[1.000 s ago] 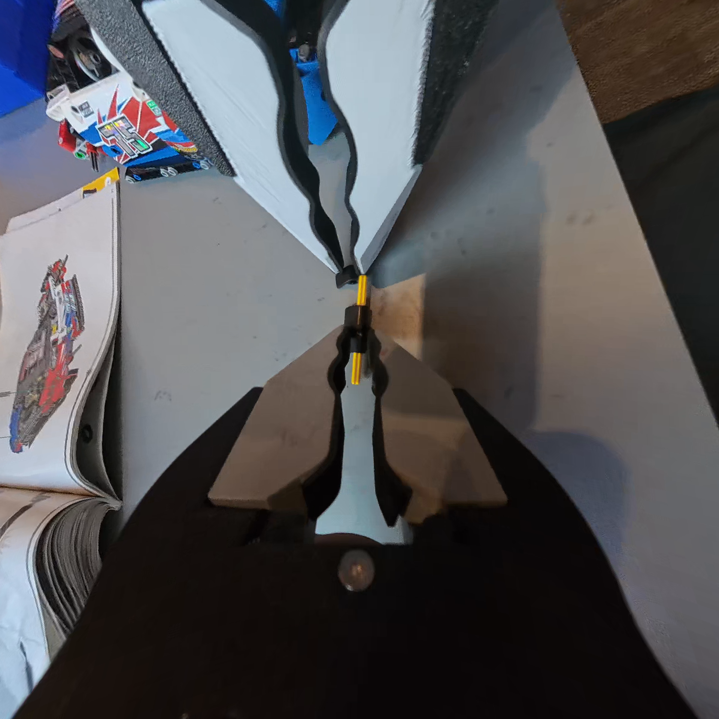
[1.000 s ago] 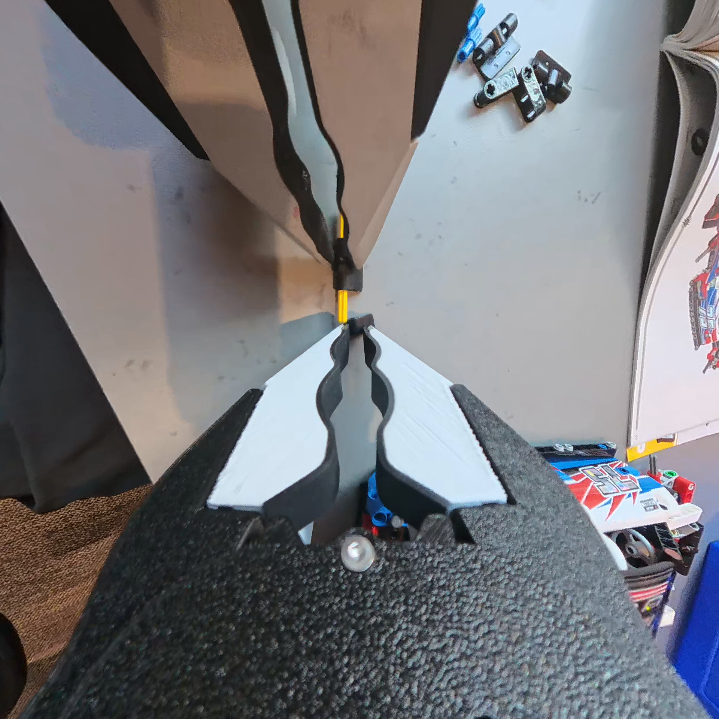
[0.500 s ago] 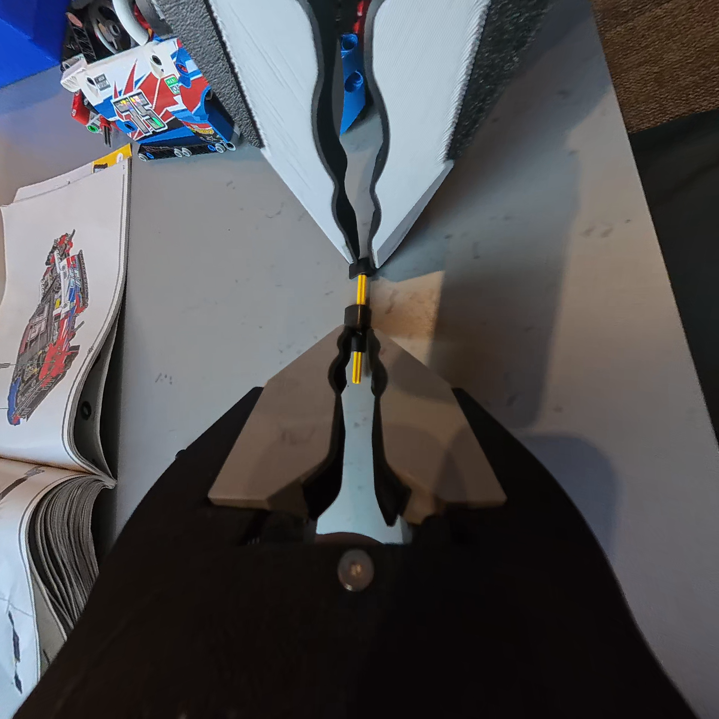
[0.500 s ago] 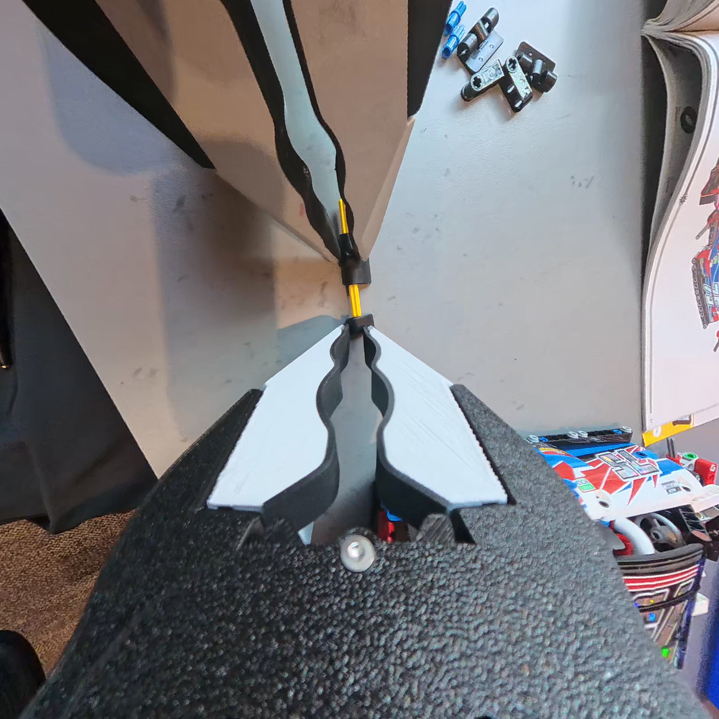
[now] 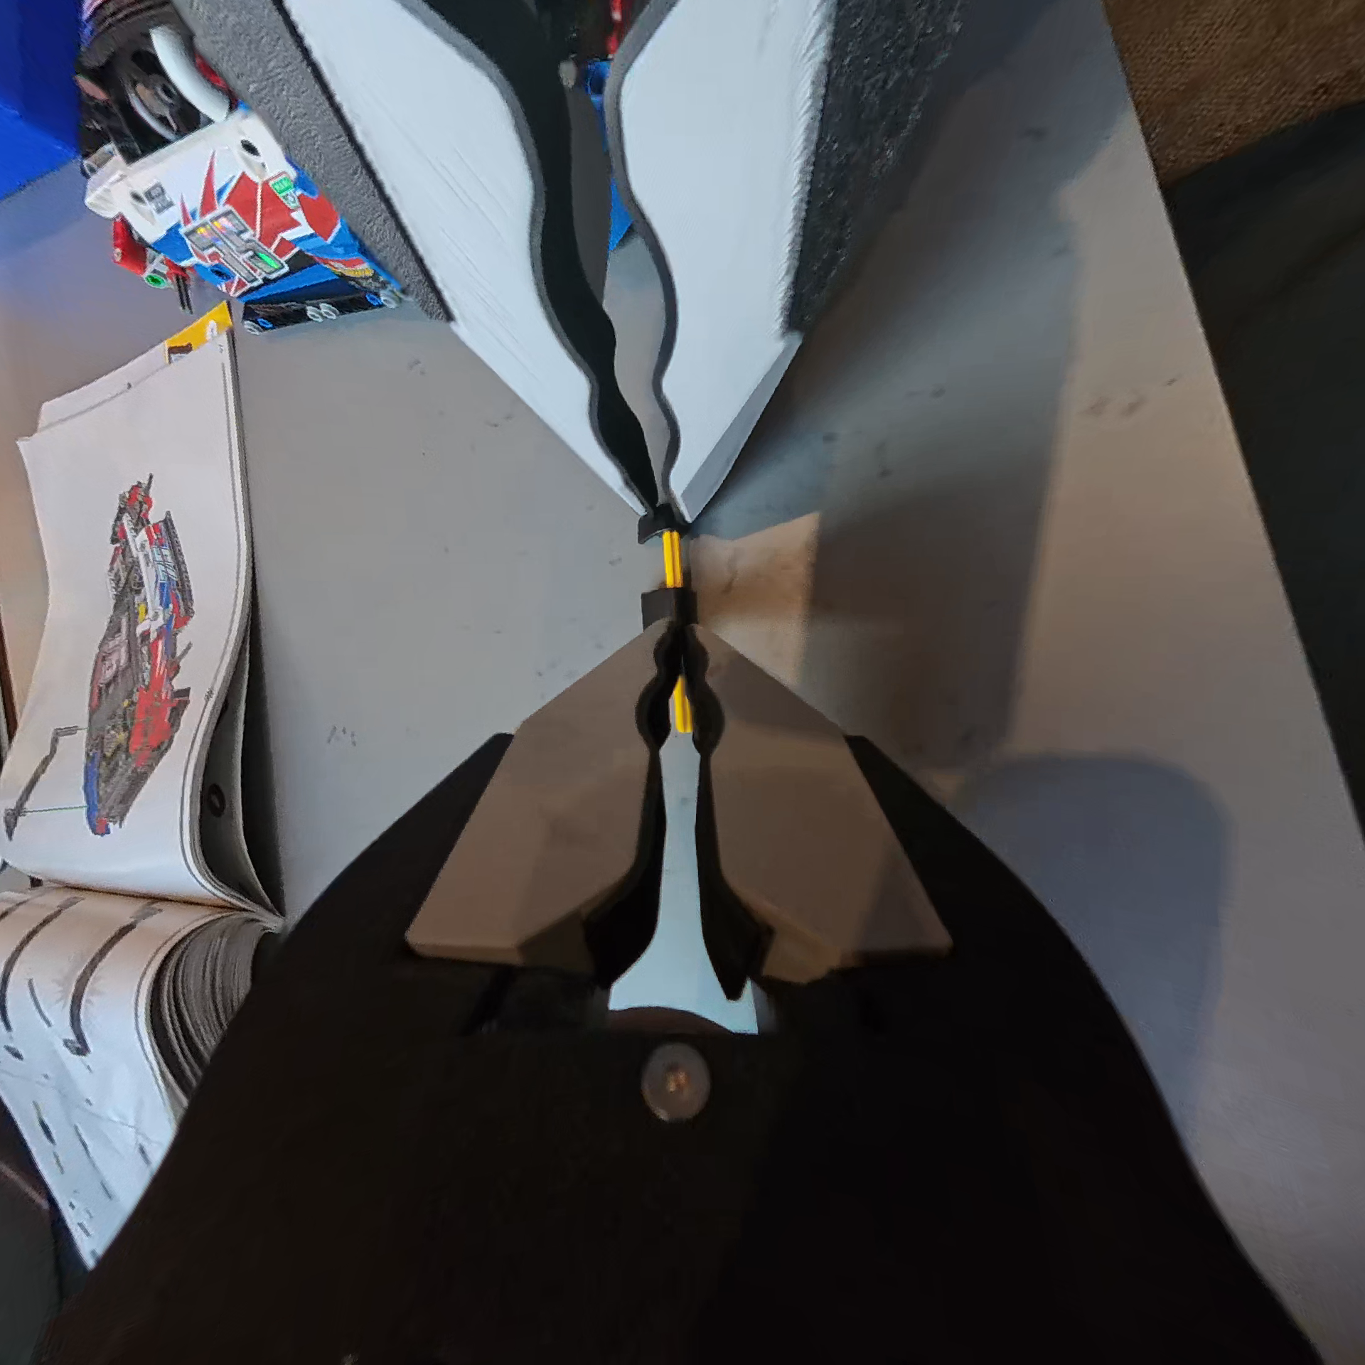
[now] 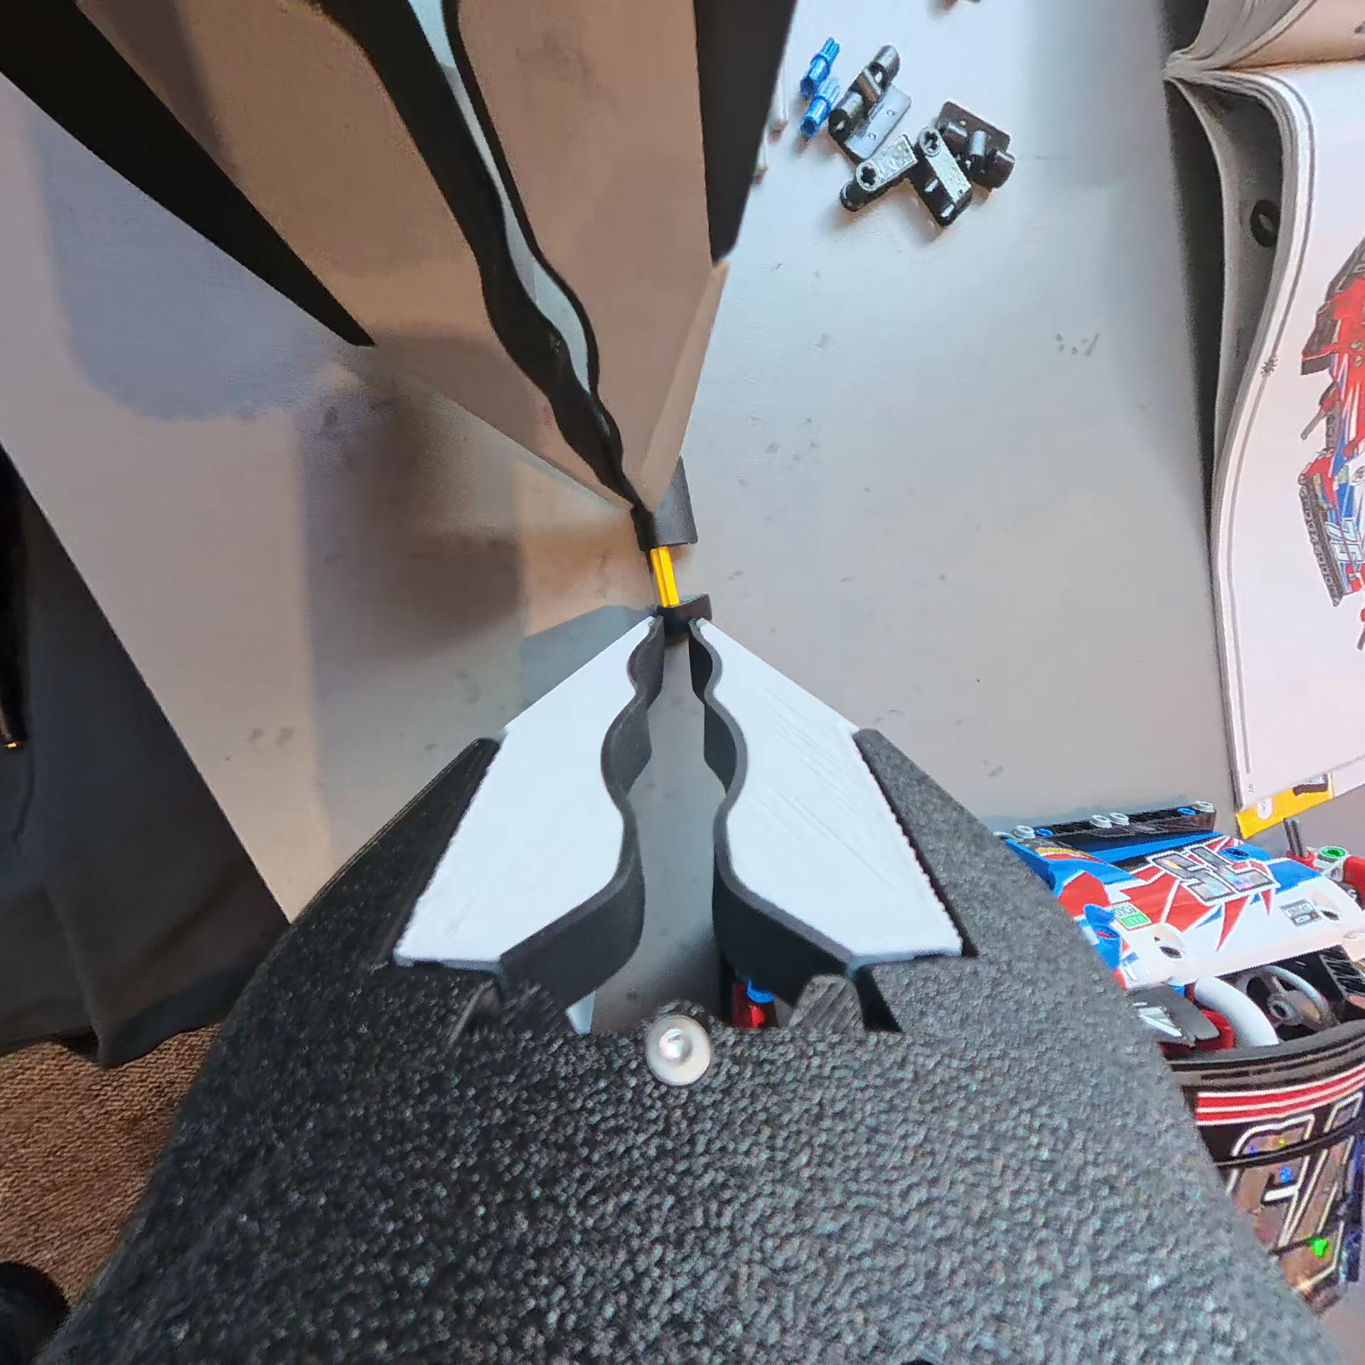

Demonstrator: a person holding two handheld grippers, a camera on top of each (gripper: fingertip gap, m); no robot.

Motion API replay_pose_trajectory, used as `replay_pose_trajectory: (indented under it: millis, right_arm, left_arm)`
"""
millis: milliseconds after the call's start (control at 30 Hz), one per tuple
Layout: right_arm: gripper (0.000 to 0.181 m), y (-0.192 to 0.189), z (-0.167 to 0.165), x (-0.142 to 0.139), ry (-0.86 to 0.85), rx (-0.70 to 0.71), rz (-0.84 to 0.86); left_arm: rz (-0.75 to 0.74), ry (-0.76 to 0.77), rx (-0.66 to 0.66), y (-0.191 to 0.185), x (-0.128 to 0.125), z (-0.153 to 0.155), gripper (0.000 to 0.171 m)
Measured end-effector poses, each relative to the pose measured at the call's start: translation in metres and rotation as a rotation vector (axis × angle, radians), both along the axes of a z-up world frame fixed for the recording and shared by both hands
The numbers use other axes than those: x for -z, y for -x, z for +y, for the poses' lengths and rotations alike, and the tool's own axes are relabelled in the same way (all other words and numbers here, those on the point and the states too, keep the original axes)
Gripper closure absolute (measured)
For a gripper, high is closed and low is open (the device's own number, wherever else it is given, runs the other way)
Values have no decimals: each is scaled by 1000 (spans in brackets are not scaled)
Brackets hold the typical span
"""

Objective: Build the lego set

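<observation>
My left gripper (image 5: 676, 631), with grey fingers, is shut on a thin yellow axle (image 5: 671, 559) that carries a black bush (image 5: 665, 606) at its fingertips. My right gripper (image 6: 674, 622), with pale blue fingers, is shut on a small black piece (image 6: 690, 587) that meets the free end of the yellow axle (image 6: 663, 567). The two grippers face each other tip to tip above the grey table (image 5: 443, 517). The right gripper shows at the top of the left wrist view (image 5: 662, 515). The left gripper shows at the top of the right wrist view (image 6: 650, 508).
An open instruction booklet (image 5: 133, 628) lies beside a partly built red, white and blue car model (image 5: 236, 236), which also shows in the right wrist view (image 6: 1182, 908). Loose black pieces (image 6: 923, 162) and blue pins (image 6: 816, 89) lie on the table. The table edge (image 5: 1182, 369) borders carpet. Left and right tips are no more than a few centimetres apart.
The right gripper's black piece sat beside the axle's tip a second ago and now sits at the tip. Both grippers stay shut and have shifted slightly over the table.
</observation>
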State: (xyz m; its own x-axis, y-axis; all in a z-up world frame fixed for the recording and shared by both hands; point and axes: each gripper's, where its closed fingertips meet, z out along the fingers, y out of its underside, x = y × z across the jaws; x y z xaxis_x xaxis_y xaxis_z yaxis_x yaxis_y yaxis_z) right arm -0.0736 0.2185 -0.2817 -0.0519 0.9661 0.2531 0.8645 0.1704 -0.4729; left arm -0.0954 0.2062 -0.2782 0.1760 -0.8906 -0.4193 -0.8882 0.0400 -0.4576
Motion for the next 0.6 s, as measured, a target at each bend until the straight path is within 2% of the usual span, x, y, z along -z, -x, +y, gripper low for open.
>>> replay_pose_trajectory:
  millis: [300,467,600]
  right_arm:
    - [176,1,0,1,-4,-2,7]
    - [176,1,1,1,-6,-2,13]
    - [175,1,1,1,-23,-15,7]
  left_arm:
    - [-64,50,4,-5,6,-5,171]
    - [-160,119,-27,5,-5,-10,171]
    - [-180,117,-64,13,-10,-5,169]
